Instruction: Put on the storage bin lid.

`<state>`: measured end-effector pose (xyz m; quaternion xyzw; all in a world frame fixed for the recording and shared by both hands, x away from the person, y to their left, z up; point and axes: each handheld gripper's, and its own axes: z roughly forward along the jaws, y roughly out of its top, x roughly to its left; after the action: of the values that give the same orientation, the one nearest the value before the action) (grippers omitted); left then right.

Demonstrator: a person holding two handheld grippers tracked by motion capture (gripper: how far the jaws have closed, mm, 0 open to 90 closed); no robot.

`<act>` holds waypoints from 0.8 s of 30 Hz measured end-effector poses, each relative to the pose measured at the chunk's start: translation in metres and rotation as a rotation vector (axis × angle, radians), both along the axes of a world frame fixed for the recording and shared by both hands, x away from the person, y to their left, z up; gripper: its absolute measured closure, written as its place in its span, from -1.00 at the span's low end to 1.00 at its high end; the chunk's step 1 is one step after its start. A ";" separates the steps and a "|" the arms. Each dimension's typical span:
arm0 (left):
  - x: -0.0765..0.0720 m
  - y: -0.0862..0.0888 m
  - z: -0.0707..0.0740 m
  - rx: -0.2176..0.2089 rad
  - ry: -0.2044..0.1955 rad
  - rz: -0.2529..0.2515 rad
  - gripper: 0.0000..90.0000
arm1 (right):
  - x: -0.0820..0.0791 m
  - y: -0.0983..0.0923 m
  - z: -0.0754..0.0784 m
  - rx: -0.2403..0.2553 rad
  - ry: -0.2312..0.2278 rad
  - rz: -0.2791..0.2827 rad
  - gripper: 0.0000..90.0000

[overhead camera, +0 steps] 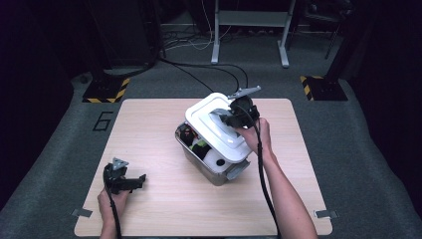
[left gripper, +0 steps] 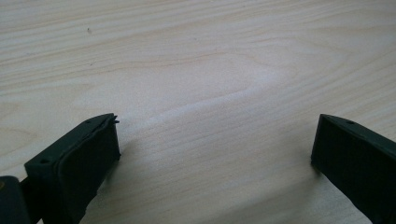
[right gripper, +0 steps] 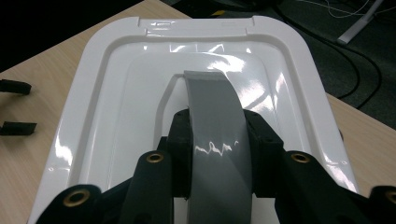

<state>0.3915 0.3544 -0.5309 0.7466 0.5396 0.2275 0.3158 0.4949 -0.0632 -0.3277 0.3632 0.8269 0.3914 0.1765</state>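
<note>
Wooden table [overhead camera: 164, 209], light grain. Near its middle, a grey box [overhead camera: 211, 167], top partly uncovered; dark and green items sit inside, too small to identify. White lid [overhead camera: 215, 124] held tilted over the box, shifted toward its far side. Right gripper [overhead camera: 230, 118] clamped on the lid's grey handle [right gripper: 217, 135], jaws pressing both sides. Left gripper [overhead camera: 140, 180] rests low at the near-left table area, well apart from the box, jaws wide apart with bare wood between.

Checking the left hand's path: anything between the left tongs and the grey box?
Nothing: in the high view only bare wooden table lies between the open left tongs and the grey box.
</note>
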 end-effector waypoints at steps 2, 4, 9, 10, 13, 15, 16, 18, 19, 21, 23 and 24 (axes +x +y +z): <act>0.000 0.000 0.000 0.001 0.000 -0.001 -0.99 | -0.001 0.006 -0.002 -0.003 0.007 0.003 0.49; 0.000 0.000 0.000 0.001 0.000 -0.001 -0.99 | -0.002 0.014 -0.004 -0.005 0.020 0.000 0.49; 0.000 0.000 0.000 0.001 0.001 -0.001 -0.99 | -0.004 0.028 -0.010 -0.016 0.031 0.002 0.49; 0.000 0.000 0.000 0.000 0.000 0.000 -0.99 | -0.004 0.030 -0.011 -0.022 0.031 0.005 0.49; 0.000 0.000 0.000 0.000 0.000 0.000 -0.98 | -0.006 0.036 -0.015 -0.030 0.032 -0.001 0.49; 0.000 0.000 0.000 0.000 0.000 0.000 -0.98 | -0.007 0.039 -0.018 -0.028 0.034 -0.006 0.49; 0.000 0.000 0.000 0.000 0.000 0.000 -0.98 | -0.007 0.040 -0.019 -0.037 0.031 0.003 0.49; 0.000 0.000 0.000 0.000 0.000 0.000 -0.98 | -0.010 0.043 -0.022 -0.026 0.040 -0.010 0.49; 0.000 0.000 0.000 -0.001 0.000 0.001 -0.98 | -0.010 0.043 -0.023 -0.028 0.038 -0.007 0.49; 0.000 0.000 0.000 0.000 0.000 0.000 -0.98 | -0.012 0.044 -0.024 -0.024 0.036 -0.010 0.49; 0.000 0.000 0.000 0.000 0.000 0.000 -0.99 | -0.014 0.046 -0.025 -0.029 0.032 -0.007 0.49; 0.000 0.000 0.000 0.000 0.000 0.000 -0.99 | -0.016 0.048 -0.026 -0.039 0.030 -0.005 0.49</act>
<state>0.3914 0.3545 -0.5309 0.7467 0.5396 0.2275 0.3155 0.4791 -0.0151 -0.3540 0.3676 0.8359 0.3695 0.1720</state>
